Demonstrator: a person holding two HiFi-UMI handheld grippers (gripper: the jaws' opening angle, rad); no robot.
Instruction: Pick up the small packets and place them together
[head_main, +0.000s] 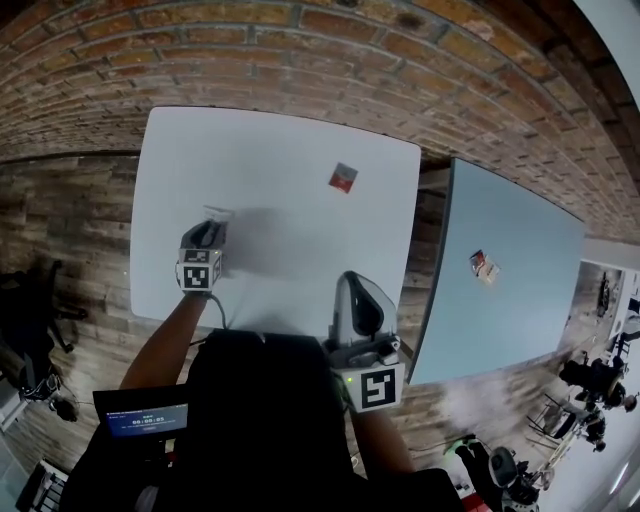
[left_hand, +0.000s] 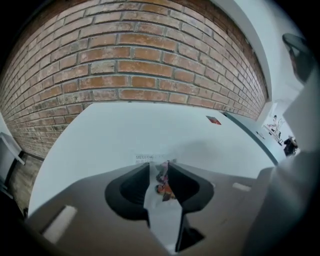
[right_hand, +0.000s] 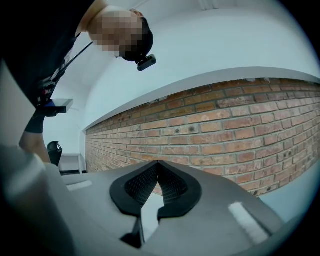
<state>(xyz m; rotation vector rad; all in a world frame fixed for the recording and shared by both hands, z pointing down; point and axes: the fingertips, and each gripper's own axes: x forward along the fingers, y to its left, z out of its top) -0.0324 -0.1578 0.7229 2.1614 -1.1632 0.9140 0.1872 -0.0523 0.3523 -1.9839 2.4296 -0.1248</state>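
Note:
My left gripper (head_main: 208, 228) (left_hand: 159, 167) is over the left part of the white table (head_main: 290, 270), shut on a small white printed packet (head_main: 216, 213) (left_hand: 161, 186) that sticks out past the fingertips. A red packet (head_main: 343, 177) (left_hand: 213, 120) lies flat on the same table, farther back and to the right. Another small packet (head_main: 484, 267), red and white, rests on the blue-grey table (head_main: 520, 300) to the right. My right gripper (head_main: 357, 290) (right_hand: 157, 166) is held level at the white table's near right corner, shut with nothing between its jaws.
A brick wall (head_main: 330, 50) (right_hand: 240, 130) runs behind both tables. Wooden floor (head_main: 60, 230) shows to the left, with a dark chair (head_main: 35, 310) there. A small screen (head_main: 145, 415) sits at the lower left. A narrow gap separates the two tables.

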